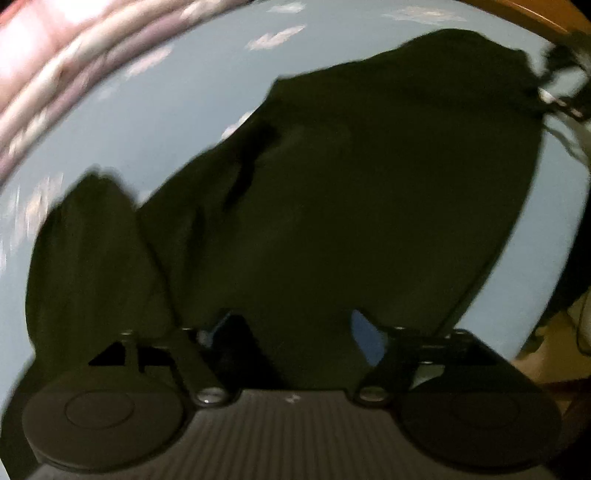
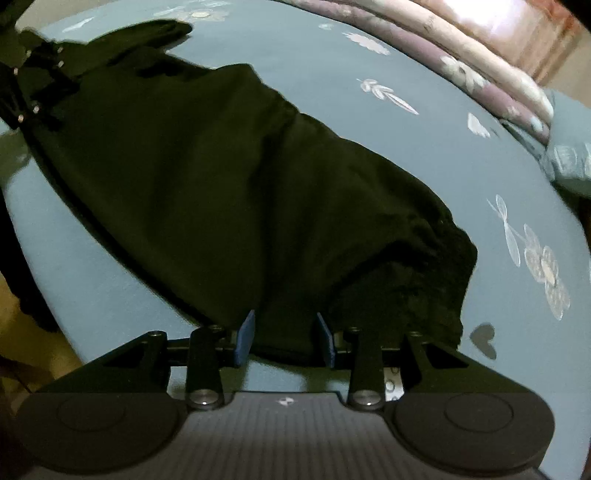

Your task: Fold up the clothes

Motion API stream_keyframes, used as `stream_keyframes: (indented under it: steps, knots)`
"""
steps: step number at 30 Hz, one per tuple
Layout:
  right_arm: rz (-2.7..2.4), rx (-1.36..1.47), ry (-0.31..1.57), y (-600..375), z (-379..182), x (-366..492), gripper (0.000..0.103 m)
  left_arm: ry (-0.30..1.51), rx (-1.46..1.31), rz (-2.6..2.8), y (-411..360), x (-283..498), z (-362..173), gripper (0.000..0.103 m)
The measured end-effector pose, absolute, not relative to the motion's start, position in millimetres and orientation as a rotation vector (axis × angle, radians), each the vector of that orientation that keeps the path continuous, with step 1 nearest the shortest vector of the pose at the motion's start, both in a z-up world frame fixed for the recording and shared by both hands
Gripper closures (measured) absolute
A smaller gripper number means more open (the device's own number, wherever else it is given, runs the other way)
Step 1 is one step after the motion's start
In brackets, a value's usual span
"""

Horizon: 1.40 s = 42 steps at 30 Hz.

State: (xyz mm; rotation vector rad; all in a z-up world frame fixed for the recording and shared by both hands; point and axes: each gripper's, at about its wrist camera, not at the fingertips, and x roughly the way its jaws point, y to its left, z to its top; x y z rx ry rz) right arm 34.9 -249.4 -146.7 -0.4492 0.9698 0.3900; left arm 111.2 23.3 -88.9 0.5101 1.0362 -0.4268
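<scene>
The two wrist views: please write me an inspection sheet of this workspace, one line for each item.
Surface: light blue bed sheet with white flower prints.
Job's things: one dark garment lying spread out on the sheet, wrinkled at its near end.
Clutter: nothing seen on the sheet beside the garment.
Grippers: left gripper open over the garment, fingers wide apart; right gripper open, garment edge between its blue fingers, pads not pressing it.
Cables: nothing clearly seen.
Surroundings: rolled pinkish bedding along the far edge; blue patterned pillow at the right; wooden bed edge.
</scene>
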Motion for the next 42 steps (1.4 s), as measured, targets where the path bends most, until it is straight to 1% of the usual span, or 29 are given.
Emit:
stream_keyframes:
  steps: [2,3,4,6,7,11,15,17,18,19,22,23,24,25,29,31,33,35,36,40,42]
  knots:
    - [0.393,-0.43,0.942,-247.9,-137.6,36.3,0.061,1.038,0.536,-0.393,25.6,111.7,-85.1,0.03]
    - [0.404,-0.423,0.913,-244.8,-132.1,35.2,0.06,1.022,0.529,-0.393,24.7,112.8,-81.1,0.033]
    - [0.414,-0.415,0.885,-241.5,-126.0,35.1,0.059,1.003,0.512,-0.4,23.6,114.5,-76.8,0.033]
    - [0.418,-0.385,0.817,-231.8,-113.9,41.5,0.05,0.966,0.478,-0.412,21.2,118.0,-68.1,0.033]
    - [0.411,-0.365,0.792,-226.4,-110.6,47.3,0.049,0.947,0.461,-0.419,20.1,119.7,-63.7,0.031]
    - [0.34,-0.195,0.743,-203.5,-106.7,89.3,0.047,0.877,0.413,-0.393,4.3,147.3,-65.4,0.032]
    - [0.279,0.044,0.781,-199.0,-124.2,138.5,0.047,0.898,0.313,-0.35,7.2,183.5,-83.1,0.031]
    - [0.286,0.126,0.802,-200.8,-138.0,150.5,0.047,0.927,0.317,-0.263,17.0,197.1,-96.6,0.031]
    - [0.294,0.144,0.818,-201.6,-144.8,154.1,0.047,0.929,0.3,-0.239,27.5,202.8,-101.8,0.021]
    - [0.292,0.132,0.831,-201.2,-149.1,155.2,0.047,0.927,0.248,-0.235,40.6,206.2,-104.2,0.021]
    - [0.26,0.066,0.837,-199.2,-153.1,153.1,0.047,0.931,0.126,-0.179,74.2,211.0,-103.5,0.021]
    - [0.255,0.06,0.839,-199.4,-153.9,153.2,0.046,0.932,0.109,-0.161,79.6,210.6,-101.3,0.022]
    - [0.262,0.076,0.844,-200.9,-154.1,154.9,0.045,0.934,0.095,-0.143,83.5,209.9,-98.6,0.028]
    - [0.268,0.089,0.848,-202.0,-154.5,156.6,0.045,0.936,0.082,-0.134,85.3,208.4,-94.8,0.029]
    - [0.272,0.079,0.85,-198.7,-156.1,158.5,0.044,0.894,-0.029,-0.205,86.7,206.7,-73.6,0.028]
    - [0.277,0.06,0.852,-194.1,-157.1,157.5,0.043,0.859,0.008,-0.236,78.9,212.5,-68.4,0.027]
    - [0.282,0.034,0.853,-189.0,-157.4,155.7,0.043,0.852,0.116,-0.262,67.6,220.3,-68.6,0.03]
    - [0.284,0.003,0.849,-185.1,-156.6,154.4,0.043,0.827,0.248,-0.314,57.3,223.3,-68.3,0.046]
    - [0.285,-0.004,0.848,-184.3,-155.9,153.5,0.043,0.811,0.335,-0.351,51.7,222.7,-67.4,0.05]
    - [0.288,-0.03,0.848,-182.0,-155.0,153.0,0.043,0.783,0.713,-0.53,39.1,217.5,-65.6,0.052]
    - [0.29,-0.043,0.848,-180.7,-154.7,153.5,0.043,0.808,0.813,-0.563,39.3,223.5,-65.8,0.052]
